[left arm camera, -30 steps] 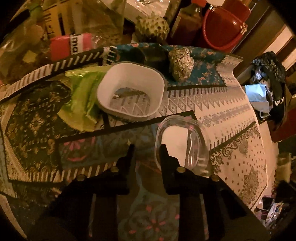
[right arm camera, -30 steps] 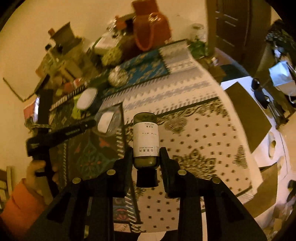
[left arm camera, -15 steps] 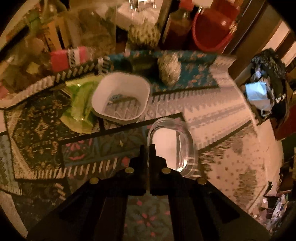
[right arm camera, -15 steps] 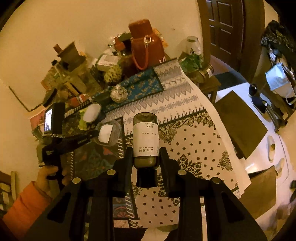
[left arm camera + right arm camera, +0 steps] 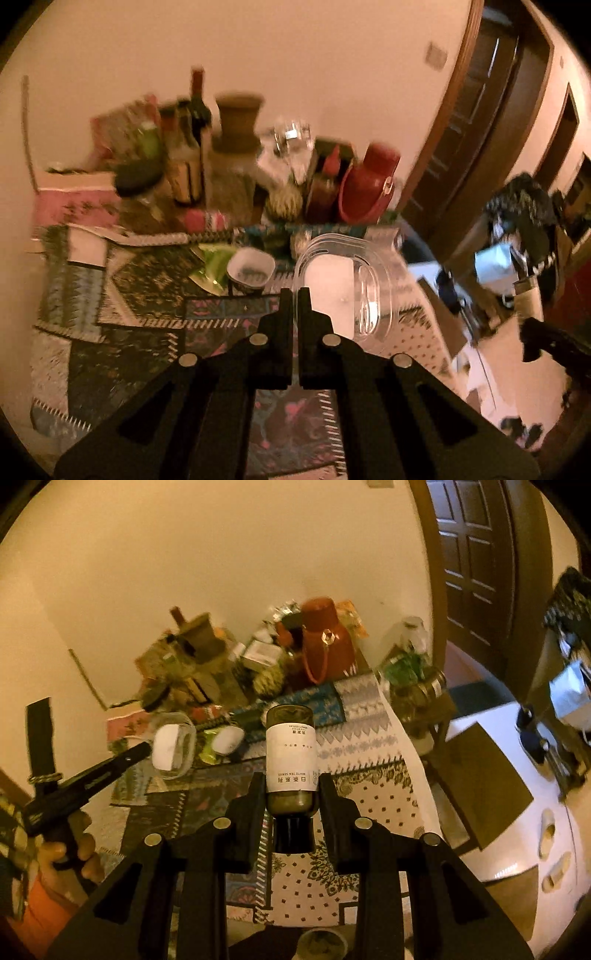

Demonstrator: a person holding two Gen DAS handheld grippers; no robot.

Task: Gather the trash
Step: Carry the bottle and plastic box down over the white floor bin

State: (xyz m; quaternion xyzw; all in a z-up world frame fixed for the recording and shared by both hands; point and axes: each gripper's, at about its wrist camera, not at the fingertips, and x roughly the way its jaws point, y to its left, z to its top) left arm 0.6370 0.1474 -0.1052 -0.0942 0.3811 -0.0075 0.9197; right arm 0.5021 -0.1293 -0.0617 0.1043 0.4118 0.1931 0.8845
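Observation:
My left gripper (image 5: 294, 295) is shut on the rim of a clear plastic lid (image 5: 343, 284) and holds it lifted above the table. The same lid (image 5: 171, 744) and the left gripper (image 5: 146, 747) show at the left of the right wrist view. My right gripper (image 5: 291, 779) is shut on a tea bottle (image 5: 291, 753) with a white label, held above the patterned tablecloth (image 5: 369, 797). A white plastic bowl (image 5: 251, 269) and a green wrapper (image 5: 214, 264) lie on the table beyond the left gripper.
Bottles, jars and a red handbag (image 5: 369, 188) crowd the back of the table by the wall. A side table with jars (image 5: 413, 686) stands at the table's right end. A dark mat (image 5: 480, 775) lies on the floor, with a door (image 5: 476, 561) behind.
The left gripper has lifted the clear lid off the table and tilted up toward the wall. The right gripper has risen and pulled back, still gripping the bottle.

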